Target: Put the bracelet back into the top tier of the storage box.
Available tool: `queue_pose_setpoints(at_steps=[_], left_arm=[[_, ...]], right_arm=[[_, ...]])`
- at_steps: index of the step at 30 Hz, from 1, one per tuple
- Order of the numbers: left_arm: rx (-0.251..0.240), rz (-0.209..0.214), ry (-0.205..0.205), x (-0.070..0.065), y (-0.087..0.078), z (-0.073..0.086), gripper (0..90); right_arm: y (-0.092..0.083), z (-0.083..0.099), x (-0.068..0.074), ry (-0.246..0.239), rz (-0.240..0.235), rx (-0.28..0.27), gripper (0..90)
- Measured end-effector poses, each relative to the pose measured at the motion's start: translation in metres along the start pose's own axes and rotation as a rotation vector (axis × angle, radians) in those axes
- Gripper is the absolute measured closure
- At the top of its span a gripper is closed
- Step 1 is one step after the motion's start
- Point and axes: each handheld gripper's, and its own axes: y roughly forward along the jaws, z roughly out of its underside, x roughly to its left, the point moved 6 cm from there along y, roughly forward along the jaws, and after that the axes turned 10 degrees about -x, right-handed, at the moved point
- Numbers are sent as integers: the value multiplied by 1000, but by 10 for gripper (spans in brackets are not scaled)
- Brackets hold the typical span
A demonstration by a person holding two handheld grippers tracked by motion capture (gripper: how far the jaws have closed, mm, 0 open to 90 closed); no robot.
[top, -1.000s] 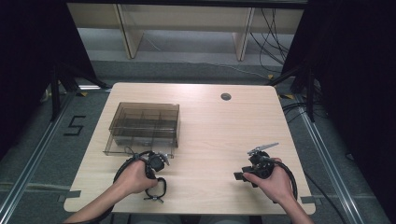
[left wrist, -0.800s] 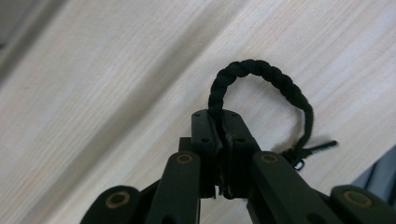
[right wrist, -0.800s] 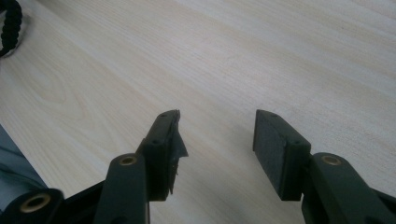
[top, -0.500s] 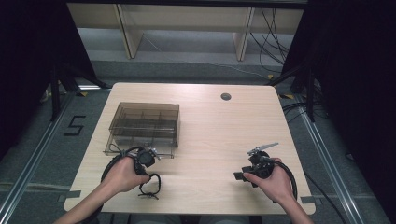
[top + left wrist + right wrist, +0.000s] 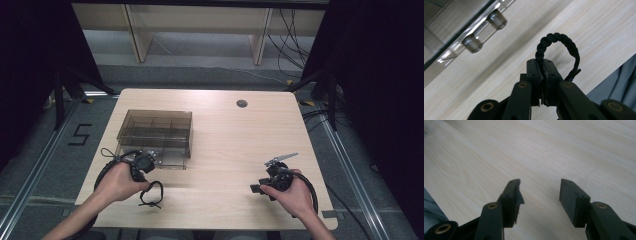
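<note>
The left gripper (image 5: pixel 543 75), jaws clamped on a black braided cord bracelet (image 5: pixel 559 47) just beside the smoky clear plastic compartment box (image 5: pixel 155 131), appears mid-carry and next needs a compartment chosen, while the right gripper (image 5: pixel 540 195) rests wide open and empty over the pale wooden table (image 5: pixel 235 135).

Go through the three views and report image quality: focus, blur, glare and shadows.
High view: table evenly lit, dark surroundings; soft shadows beside the smoky clear organizer box. Left gripper view: the left hand-held gripper and braided black cord loop sharp; the box's clear edge glints top left and looks soft. Right gripper view: the right hand-held gripper sharp, far wood grain blurs slightly; no glare.
</note>
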Motion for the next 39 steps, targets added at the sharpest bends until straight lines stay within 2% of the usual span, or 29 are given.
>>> queue_pose_setpoints(at_steps=[1,2,5,6,7,9,11,12,14,15,16,20,21,22,26,27,29,30,31,33,39], left_arm=[[-6,-1,19,3,-1,0,847],[-4,-4,19,4,-4,0,847],[-10,-9,-9,6,-9,1,847],[-10,-9,-9,6,-9,1,847],[-9,-10,11,8,-11,0,847],[-11,-14,11,10,-13,0,847],[-20,-18,-14,10,-16,0,847],[-18,-19,7,13,-17,0,847],[-27,-20,3,15,-21,0,847],[-27,-23,-15,15,-23,0,847],[-29,-26,1,17,-24,0,847],[-39,-33,-2,20,-29,0,847],[-43,-36,-10,20,-30,0,847],[-40,-37,-9,22,-33,0,847],[-52,-43,-16,26,-36,0,847],[-39,-42,-8,27,-37,1,847],[-50,-48,-10,28,-37,1,847],[-47,-48,-10,29,-39,1,847],[-51,-51,-12,29,-40,1,847],[-51,-51,-13,30,-41,1,847],[-65,-58,-16,33,-47,-1,847]], right_arm=[[0,0,0,0,0,0,513],[0,0,0,0,0,0,513],[0,0,0,-1,1,1,513],[0,0,0,-1,1,1,513],[0,0,0,-3,3,-1,513],[0,0,0,2,11,-8,513],[0,0,0,3,8,-8,514],[0,-1,-1,-11,1,-14,513],[0,0,0,-1,6,-6,513],[0,0,0,-1,6,-6,514],[0,0,0,-1,6,-6,513],[0,0,0,0,1,-10,513],[-1,0,2,16,0,-1,513],[0,0,0,-1,7,-9,513],[0,0,0,-1,5,-5,513],[-1,1,5,48,0,9,514],[-1,1,4,50,3,5,513],[-1,1,4,45,2,5,513],[0,0,2,14,-2,-8,513],[0,0,1,4,-4,-10,513],[0,0,1,5,-3,-10,514]])
